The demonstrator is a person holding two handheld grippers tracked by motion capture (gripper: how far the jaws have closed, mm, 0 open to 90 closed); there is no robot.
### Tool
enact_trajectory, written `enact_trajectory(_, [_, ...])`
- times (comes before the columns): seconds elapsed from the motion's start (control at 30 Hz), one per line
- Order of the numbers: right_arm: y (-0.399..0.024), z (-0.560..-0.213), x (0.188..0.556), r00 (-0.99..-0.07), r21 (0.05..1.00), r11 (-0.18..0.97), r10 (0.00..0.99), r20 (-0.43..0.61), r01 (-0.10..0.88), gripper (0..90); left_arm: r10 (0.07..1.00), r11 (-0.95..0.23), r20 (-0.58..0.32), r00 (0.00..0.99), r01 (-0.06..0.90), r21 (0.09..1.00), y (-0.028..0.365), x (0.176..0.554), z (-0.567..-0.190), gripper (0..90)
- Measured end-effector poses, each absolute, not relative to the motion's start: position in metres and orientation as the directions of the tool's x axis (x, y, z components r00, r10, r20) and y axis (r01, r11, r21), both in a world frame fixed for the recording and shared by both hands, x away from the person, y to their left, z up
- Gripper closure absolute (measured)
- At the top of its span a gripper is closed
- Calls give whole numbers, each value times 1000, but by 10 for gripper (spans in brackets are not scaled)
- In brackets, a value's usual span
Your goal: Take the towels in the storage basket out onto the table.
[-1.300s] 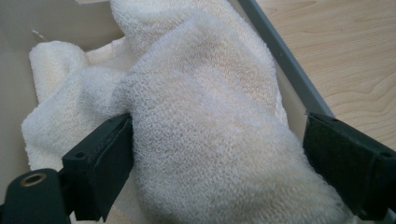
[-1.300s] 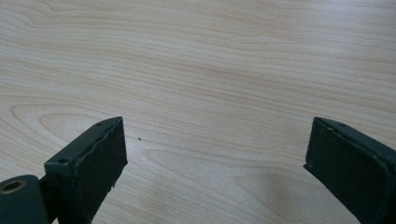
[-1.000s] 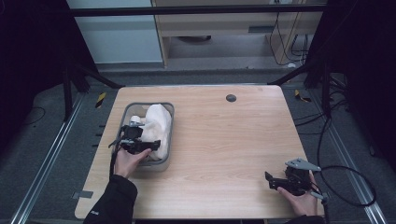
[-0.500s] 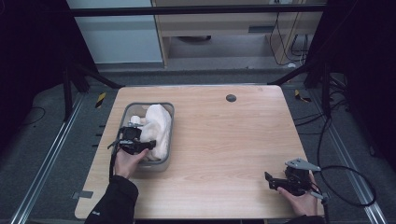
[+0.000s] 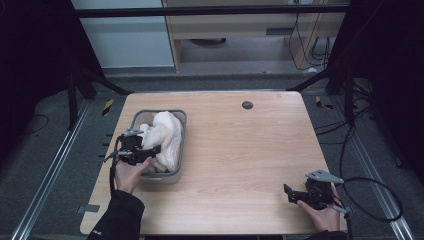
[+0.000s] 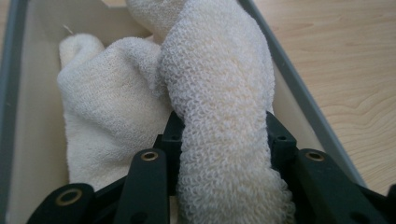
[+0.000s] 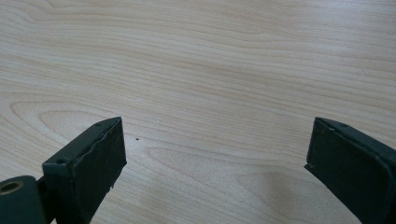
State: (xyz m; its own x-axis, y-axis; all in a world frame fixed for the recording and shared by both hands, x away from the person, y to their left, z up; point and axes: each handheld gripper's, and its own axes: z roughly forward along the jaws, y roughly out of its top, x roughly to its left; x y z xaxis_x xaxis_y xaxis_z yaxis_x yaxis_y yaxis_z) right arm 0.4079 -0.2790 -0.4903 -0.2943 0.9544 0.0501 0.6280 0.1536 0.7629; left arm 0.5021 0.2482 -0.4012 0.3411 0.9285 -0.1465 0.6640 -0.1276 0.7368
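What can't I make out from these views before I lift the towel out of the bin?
- Bin floor, high view: covered by the towel.
- Left gripper pads, left gripper view: hidden by the towel fold between the jaws.
- Towel's far end, left gripper view: cut off by the top edge.
- Right gripper: open over bare table; body out of frame.

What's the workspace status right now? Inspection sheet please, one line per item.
Surface: wooden table, bare apart from the bin; small dark round spot near the far edge.
Job's things: cream towel piled in the grey bin.
Clutter: nothing seen.
Grippers: left hand-held gripper shut on the towel; right hand-held gripper open over bare wood.
Cables: black cable loops off the right gripper.
Surroundings: dark floor, cabinet behind.
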Motion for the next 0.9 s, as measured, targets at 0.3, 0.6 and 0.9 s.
enact_trajectory(0.3, [-279, -490, 408, -297, 763, 157, 954, 47, 627, 47, 925, -102, -146, 351, 600, 794, 255, 492, -369, 613])
enact_trajectory(0.6, [-279, -490, 408, -297, 764, 157, 954, 48, 626, 47, 921, -96, -141, 363, 562, 821, 259, 487, -350, 614])
enact_trajectory(0.9, [-279, -490, 408, -298, 764, 158, 954, 46, 625, 47, 922, -90, -133, 365, 533, 841, 263, 482, -333, 614])
